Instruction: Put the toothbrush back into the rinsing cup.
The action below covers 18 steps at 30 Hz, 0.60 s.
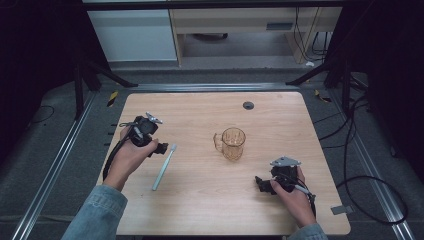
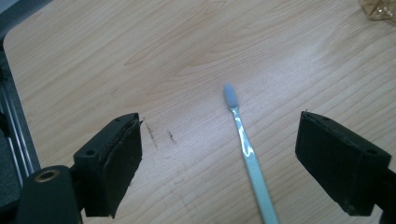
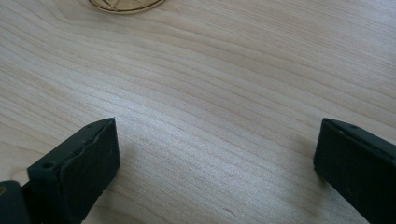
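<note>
Two grippers sit over the wooden table (image 1: 200, 210), one in each hand, and neither carries anything. Nearest the person, the right gripper (image 1: 261, 184) is low at the near right of the table, its hand (image 1: 295, 197) wrapped around the body from behind, jaws aimed left across the board and standing well apart over bare wood. Its own view looks along them at wood grain, with the rim of the amber base (image 3: 125, 5) just peeking in at the top edge.

Across to the other side: the left hand (image 1: 127, 157), in a denim sleeve (image 1: 97, 215), holds the left gripper (image 1: 162, 148) a little above the table, jaws angled toward the middle. They are spread wide, nothing between the pads.

Just beside them lies the toothbrush (image 1: 164, 167), pale blue, flat on the wood. Its long axis runs near to far with a slight lean right; the head is at the far end, the handle end toward the person. From above the bristles are too small to make out, but the left gripper view shows the toothbrush (image 2: 245, 149) clearly, blue head up-frame, handle running down between the open jaws, touching neither, plus some dark scuffs (image 2: 159, 135) on the wood.

Farther out, near the middle, stands the amber glass mug (image 1: 231, 143), upright, handle to the left, well apart from the toothbrush.
</note>
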Tool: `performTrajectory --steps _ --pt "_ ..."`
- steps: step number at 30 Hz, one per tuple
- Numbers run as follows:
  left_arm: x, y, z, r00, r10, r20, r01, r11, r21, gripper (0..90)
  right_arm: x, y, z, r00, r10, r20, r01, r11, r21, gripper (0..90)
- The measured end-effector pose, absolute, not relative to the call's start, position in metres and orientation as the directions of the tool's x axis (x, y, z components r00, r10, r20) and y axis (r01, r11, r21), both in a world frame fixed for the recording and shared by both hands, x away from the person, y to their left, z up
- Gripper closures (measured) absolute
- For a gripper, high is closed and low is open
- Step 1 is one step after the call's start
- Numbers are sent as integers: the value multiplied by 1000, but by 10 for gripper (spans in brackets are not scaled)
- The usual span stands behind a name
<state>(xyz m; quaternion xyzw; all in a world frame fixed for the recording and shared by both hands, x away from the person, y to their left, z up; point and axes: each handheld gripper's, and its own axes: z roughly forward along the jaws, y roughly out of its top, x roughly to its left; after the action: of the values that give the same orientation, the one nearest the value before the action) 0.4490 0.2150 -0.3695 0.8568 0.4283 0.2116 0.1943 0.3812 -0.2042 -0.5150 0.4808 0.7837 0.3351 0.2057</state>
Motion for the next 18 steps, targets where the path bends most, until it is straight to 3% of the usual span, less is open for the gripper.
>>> performTrajectory --steps 10,18 --pt "461 206 -367 531 845 70 730 -498 468 151 382 -205 -515 -446 895 8 621 304 722 7" --pt "474 196 -375 517 853 74 767 -500 401 194 381 -205 -515 -445 896 -9 615 312 724 6"
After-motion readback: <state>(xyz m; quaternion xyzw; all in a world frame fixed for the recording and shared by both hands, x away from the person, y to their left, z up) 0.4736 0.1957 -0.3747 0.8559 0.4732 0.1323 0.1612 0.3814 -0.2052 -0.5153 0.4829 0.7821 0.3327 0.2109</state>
